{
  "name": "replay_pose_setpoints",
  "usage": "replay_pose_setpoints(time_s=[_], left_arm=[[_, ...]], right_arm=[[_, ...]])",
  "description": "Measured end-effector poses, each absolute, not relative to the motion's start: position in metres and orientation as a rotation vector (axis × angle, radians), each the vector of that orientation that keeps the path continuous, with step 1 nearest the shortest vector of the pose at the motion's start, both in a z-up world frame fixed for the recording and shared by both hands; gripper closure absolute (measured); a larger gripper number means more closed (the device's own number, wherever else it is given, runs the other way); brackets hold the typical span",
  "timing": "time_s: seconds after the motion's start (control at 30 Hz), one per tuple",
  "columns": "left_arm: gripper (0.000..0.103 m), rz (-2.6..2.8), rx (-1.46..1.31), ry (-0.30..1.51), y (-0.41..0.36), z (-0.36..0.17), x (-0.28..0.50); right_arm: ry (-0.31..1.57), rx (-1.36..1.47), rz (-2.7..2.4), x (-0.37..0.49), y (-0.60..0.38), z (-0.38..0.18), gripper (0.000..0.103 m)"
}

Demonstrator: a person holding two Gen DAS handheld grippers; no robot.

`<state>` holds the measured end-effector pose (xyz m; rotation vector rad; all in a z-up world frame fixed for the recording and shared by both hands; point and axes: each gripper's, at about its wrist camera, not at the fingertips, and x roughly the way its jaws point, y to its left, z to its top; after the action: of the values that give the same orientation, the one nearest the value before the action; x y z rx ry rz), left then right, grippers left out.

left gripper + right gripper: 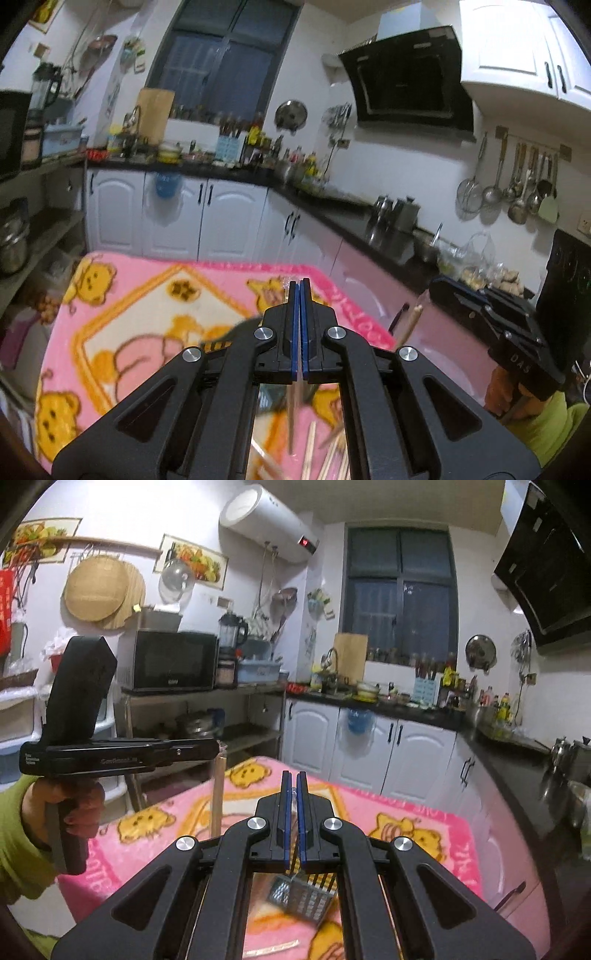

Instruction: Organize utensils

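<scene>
My left gripper (299, 286) is shut, with a scrap of clear wrap at its tip and a wooden chopstick (218, 797) hanging straight down from it. In the right wrist view the left gripper (216, 747) is raised above the table's left side, carried by a hand in a green sleeve. My right gripper (293, 794) is shut on clear wrap, and a second wooden chopstick (412, 323) hangs under the right gripper (434, 288). Several loose chopsticks (325, 454) lie blurred below the left gripper. A metal mesh holder (299, 893) lies on its side under the right gripper.
The table is covered by a pink bear-print blanket (140, 295). A strip of wrapper (273, 947) lies on it near the front. White cabinets with a crowded black counter (332, 218) run behind and to the right. A shelf with a microwave (170, 661) stands to the left.
</scene>
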<state>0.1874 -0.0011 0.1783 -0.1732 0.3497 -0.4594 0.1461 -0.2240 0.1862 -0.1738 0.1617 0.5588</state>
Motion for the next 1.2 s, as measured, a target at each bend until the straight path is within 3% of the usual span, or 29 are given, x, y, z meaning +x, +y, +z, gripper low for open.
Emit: replay_pose_setpoints(time_s=[0.63,1.2], left_arm=[[0.103,-0.428,-0.149,0.252,-0.022,0.217,0.237],[0.103,-0.364,-0.211,0.301,0.002,0.166,0.277]], right_arm=[[0.117,-0.139,0.492,0.211,-0.222,0.211,0.1],[0.222,-0.146,0.473,0.25,-0.209,0.171,0.1]])
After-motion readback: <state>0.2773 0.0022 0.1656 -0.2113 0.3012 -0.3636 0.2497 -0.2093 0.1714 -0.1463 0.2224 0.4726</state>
